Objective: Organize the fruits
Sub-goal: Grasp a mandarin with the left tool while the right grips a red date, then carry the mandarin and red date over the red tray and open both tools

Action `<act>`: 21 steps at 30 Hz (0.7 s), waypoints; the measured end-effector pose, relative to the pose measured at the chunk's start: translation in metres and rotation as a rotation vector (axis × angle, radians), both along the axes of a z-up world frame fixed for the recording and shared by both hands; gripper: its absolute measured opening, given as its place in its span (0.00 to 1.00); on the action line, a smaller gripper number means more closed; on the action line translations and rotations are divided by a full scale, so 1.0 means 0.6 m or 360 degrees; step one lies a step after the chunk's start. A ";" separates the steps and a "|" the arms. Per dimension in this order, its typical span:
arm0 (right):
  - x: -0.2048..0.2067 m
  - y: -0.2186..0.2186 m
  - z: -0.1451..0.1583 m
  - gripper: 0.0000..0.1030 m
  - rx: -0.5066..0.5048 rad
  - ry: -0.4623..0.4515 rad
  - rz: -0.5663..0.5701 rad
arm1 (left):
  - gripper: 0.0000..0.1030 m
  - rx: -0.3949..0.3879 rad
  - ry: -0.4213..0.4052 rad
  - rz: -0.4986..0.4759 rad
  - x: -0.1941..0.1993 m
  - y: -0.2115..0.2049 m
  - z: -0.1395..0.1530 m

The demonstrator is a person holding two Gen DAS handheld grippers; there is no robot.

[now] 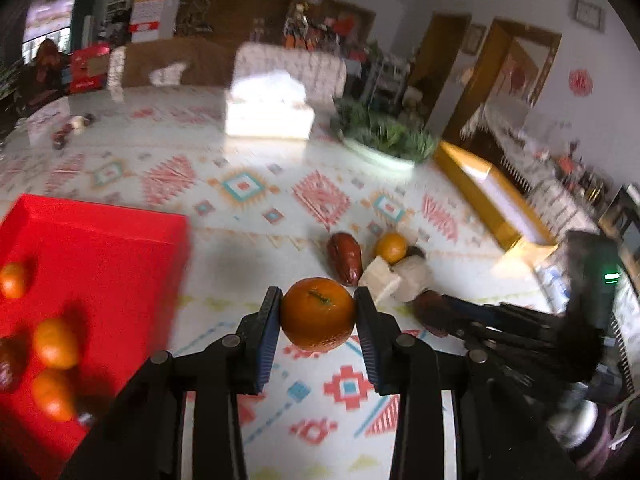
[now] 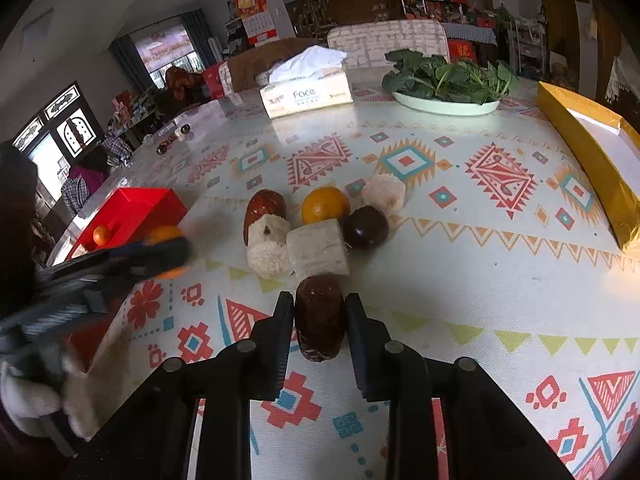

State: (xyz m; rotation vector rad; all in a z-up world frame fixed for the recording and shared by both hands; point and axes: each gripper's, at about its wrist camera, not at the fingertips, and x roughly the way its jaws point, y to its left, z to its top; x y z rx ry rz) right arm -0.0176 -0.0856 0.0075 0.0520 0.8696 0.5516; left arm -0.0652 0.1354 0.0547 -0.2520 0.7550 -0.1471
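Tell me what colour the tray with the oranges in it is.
Bright red. The tray shows best in the left wrist view, with oranges lying in it.

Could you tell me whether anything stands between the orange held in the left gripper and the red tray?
Nothing visible does. The left gripper clamps the round orange, and only bare patterned tablecloth lies between it and the red plastic tray, which already holds several oranges.
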 end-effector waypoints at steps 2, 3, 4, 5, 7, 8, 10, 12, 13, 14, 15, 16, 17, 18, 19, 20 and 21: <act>-0.002 -0.001 0.003 0.27 0.0008 -0.0004 -0.0008 | 0.35 -0.0025 -0.0042 0.0054 -0.030 0.026 0.018; -0.004 -0.002 0.006 0.27 0.0015 -0.0002 -0.0018 | 0.35 -0.0032 -0.0056 0.0085 -0.045 0.042 0.026; -0.007 -0.002 0.009 0.27 0.0024 0.0000 -0.0023 | 0.35 -0.0040 -0.0061 0.0118 -0.057 0.057 0.030; -0.012 -0.001 0.013 0.27 0.0033 0.0000 -0.0024 | 0.35 -0.0053 -0.0062 0.0164 -0.071 0.077 0.034; -0.025 0.009 0.028 0.27 0.0046 -0.0014 -0.0008 | 0.35 -0.0077 -0.0061 0.0240 -0.094 0.112 0.035; -0.029 0.016 0.036 0.27 0.0045 -0.0024 0.0007 | 0.35 -0.0090 -0.0059 0.0279 -0.105 0.131 0.034; -0.039 0.040 0.054 0.27 0.0034 -0.0050 0.0054 | 0.35 -0.0115 -0.0058 0.0353 -0.125 0.166 0.029; -0.047 0.071 0.072 0.27 0.0031 -0.0072 0.0113 | 0.35 -0.0143 -0.0052 0.0428 -0.142 0.201 0.022; -0.049 0.087 0.079 0.27 0.0035 -0.0074 0.0144 | 0.35 -0.0155 -0.0047 0.0457 -0.149 0.216 0.019; -0.050 0.104 0.085 0.27 0.0042 -0.0074 0.0179 | 0.35 -0.0164 -0.0041 0.0486 -0.154 0.230 0.015; -0.052 0.124 0.090 0.27 0.0047 -0.0071 0.0214 | 0.35 -0.0164 -0.0035 0.0511 -0.160 0.242 0.011; -0.052 0.145 0.095 0.27 0.0051 -0.0066 0.0248 | 0.35 -0.0160 -0.0032 0.0533 -0.165 0.253 0.007; -0.052 0.164 0.097 0.27 0.0055 -0.0062 0.0277 | 0.35 -0.0156 -0.0028 0.0548 -0.168 0.260 0.005; -0.052 0.187 0.101 0.27 0.0060 -0.0054 0.0312 | 0.35 -0.0154 -0.0022 0.0560 -0.172 0.267 0.001; -0.050 0.209 0.103 0.27 0.0063 -0.0046 0.0345 | 0.35 -0.0157 -0.0017 0.0566 -0.173 0.274 -0.002; -0.051 0.225 0.103 0.27 0.0062 -0.0041 0.0370 | 0.35 -0.0159 -0.0011 0.0569 -0.174 0.278 -0.005; -0.051 0.248 0.103 0.27 0.0053 -0.0039 0.0401 | 0.35 -0.0156 -0.0004 0.0575 -0.173 0.284 -0.009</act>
